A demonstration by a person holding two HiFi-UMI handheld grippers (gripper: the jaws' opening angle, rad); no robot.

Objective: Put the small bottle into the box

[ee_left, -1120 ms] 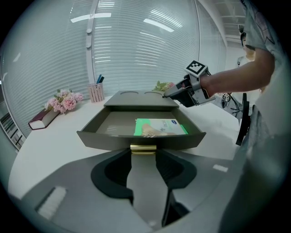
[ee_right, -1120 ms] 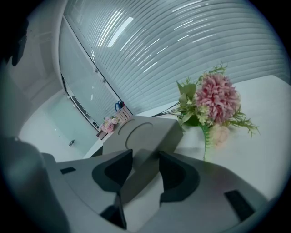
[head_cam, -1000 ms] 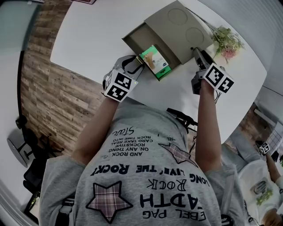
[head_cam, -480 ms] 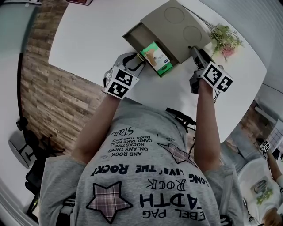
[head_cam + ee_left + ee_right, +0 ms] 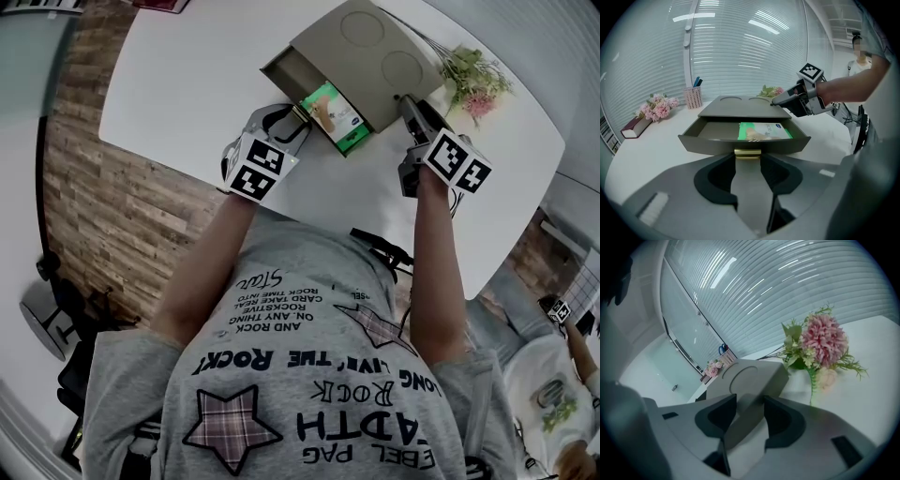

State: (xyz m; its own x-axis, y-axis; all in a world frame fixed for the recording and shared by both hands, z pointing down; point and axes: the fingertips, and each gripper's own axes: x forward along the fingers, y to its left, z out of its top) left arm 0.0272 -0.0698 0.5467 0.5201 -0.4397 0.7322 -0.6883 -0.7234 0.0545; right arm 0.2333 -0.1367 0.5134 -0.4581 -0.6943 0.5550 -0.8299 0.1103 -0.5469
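A grey box (image 5: 375, 56) stands on the white table, its drawer (image 5: 740, 143) pulled partly out. A green and white packet (image 5: 764, 131) lies in the drawer's right half. No small bottle shows in any view. My left gripper (image 5: 747, 157) is at the drawer front, open, with the gold handle (image 5: 747, 152) between its tips; from the head view the left gripper (image 5: 291, 117) touches the drawer's near edge. My right gripper (image 5: 750, 401) is open and rests its tips on the box's near right corner (image 5: 750, 376); the right gripper (image 5: 774, 101) also shows from the left gripper view.
An artificial flower sprig (image 5: 478, 80) lies right of the box. Behind the box are a pink pen cup (image 5: 693, 97), a pink flower bunch (image 5: 658, 104) and a book (image 5: 635, 126). The table edge (image 5: 178, 155) runs just left of my left gripper.
My left gripper has moved towards the box and the drawer has slid further in, so less of the packet shows. The right gripper has stayed on the box corner.
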